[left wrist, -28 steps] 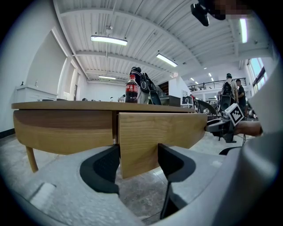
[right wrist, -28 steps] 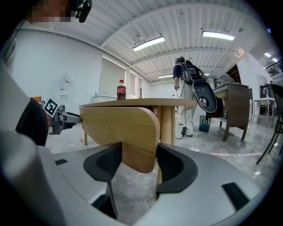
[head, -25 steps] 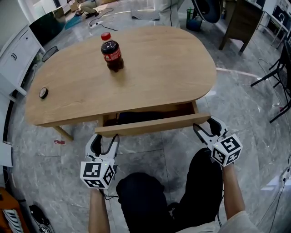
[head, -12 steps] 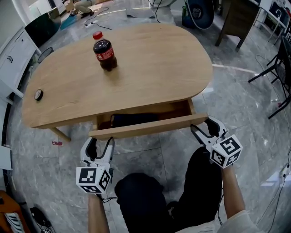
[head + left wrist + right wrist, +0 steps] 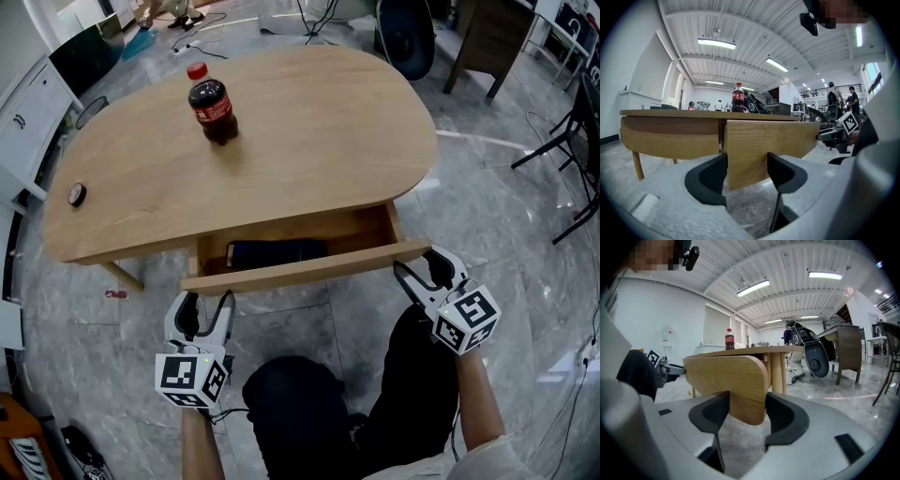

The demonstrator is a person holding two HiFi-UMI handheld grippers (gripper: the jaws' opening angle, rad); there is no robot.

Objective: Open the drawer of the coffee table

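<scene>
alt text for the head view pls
Seen from above, a left gripper and a right gripper grip the ends of the drawer front of an oval wooden coffee table. The drawer is partly open, with a dark flat item inside. A cola bottle stands on the tabletop.

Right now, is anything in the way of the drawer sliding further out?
Nothing on the floor blocks the drawer front. The left gripper and right gripper clamp its ends; only the person's knees lie ahead, gap unclear.
</scene>
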